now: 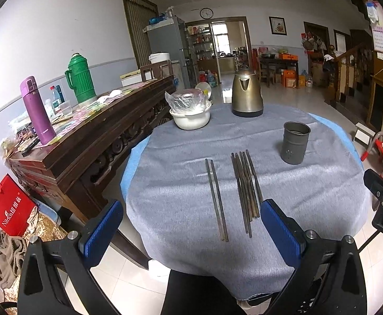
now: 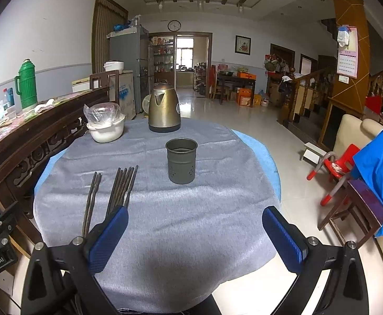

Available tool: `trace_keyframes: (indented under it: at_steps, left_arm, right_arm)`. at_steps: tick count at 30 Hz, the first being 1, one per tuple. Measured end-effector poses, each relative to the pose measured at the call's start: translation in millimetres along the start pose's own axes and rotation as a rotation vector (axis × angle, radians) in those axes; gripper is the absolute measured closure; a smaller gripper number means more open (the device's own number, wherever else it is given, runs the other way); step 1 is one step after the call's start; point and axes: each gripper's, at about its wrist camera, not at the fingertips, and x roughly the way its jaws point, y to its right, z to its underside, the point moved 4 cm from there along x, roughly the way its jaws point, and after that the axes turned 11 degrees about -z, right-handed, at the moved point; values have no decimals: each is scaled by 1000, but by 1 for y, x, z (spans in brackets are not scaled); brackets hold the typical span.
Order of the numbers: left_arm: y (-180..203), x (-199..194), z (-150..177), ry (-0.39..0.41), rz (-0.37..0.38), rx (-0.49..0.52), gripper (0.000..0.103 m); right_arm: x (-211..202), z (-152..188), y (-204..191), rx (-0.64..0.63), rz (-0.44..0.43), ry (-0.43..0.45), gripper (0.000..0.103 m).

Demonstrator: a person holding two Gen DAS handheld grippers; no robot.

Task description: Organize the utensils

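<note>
A pair of dark chopsticks (image 1: 216,199) lies on the grey tablecloth, with a bundle of several more chopsticks (image 1: 246,186) just to its right. A grey metal utensil cup (image 1: 295,142) with small holes stands upright further back on the right. My left gripper (image 1: 191,225) is open and empty, held above the near ends of the chopsticks. My right gripper (image 2: 195,233) is open and empty, above bare cloth in front of the cup (image 2: 181,160). The pair (image 2: 91,199) and the bundle (image 2: 123,186) lie to its left.
A bronze electric kettle (image 1: 246,93) and a white bowl with a plastic bag (image 1: 190,114) stand at the table's back. A dark wooden sideboard (image 1: 86,141) with a purple flask (image 1: 36,110) and a green thermos (image 1: 80,78) runs along the left. A red child's chair (image 2: 338,168) stands on the right.
</note>
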Motion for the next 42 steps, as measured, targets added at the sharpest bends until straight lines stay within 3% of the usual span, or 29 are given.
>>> trace_keyframes:
  at_steps: [42]
  left_arm:
    - [-6, 3, -2, -3, 4, -19, 0]
  right_arm:
    - [-3, 3, -2, -18, 10, -4, 0]
